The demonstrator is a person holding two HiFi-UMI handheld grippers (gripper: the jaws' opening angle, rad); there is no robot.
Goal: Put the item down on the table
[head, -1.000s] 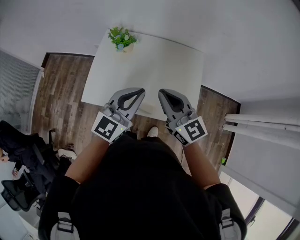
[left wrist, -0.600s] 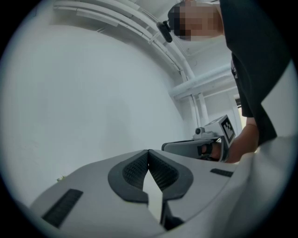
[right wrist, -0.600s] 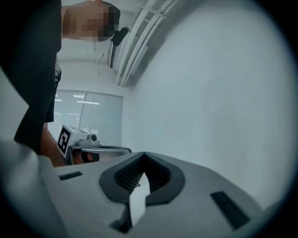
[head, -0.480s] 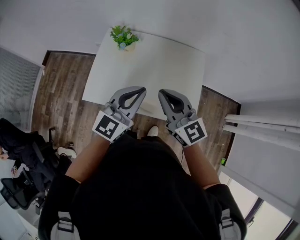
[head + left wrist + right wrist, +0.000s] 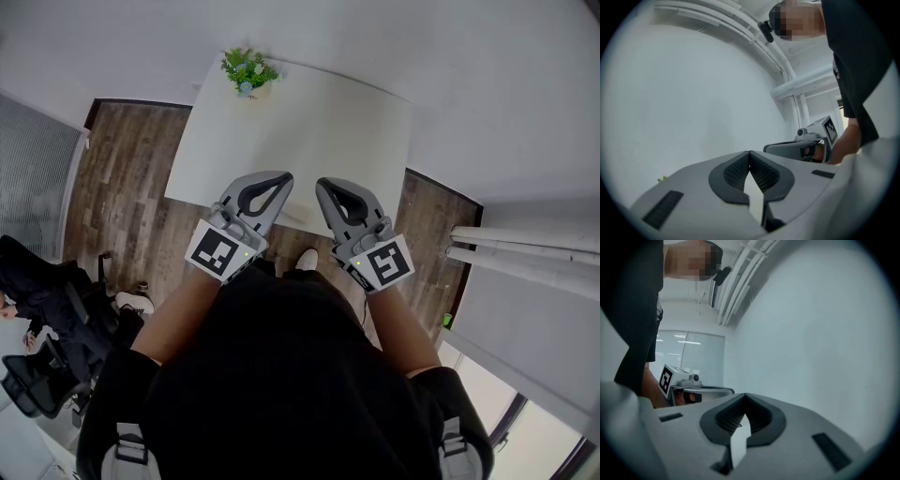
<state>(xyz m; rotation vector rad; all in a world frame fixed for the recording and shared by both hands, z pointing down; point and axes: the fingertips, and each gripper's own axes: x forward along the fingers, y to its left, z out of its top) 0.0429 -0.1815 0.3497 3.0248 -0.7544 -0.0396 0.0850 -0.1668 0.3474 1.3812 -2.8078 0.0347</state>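
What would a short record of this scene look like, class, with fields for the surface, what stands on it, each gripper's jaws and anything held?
surface: white table, over a wood floor
on the table: a small potted plant at its far left corner
left gripper: jaws together, nothing between them
right gripper: jaws together, nothing between them
gripper placement: side by side, pointing towards the table's near edge
item held: none visible
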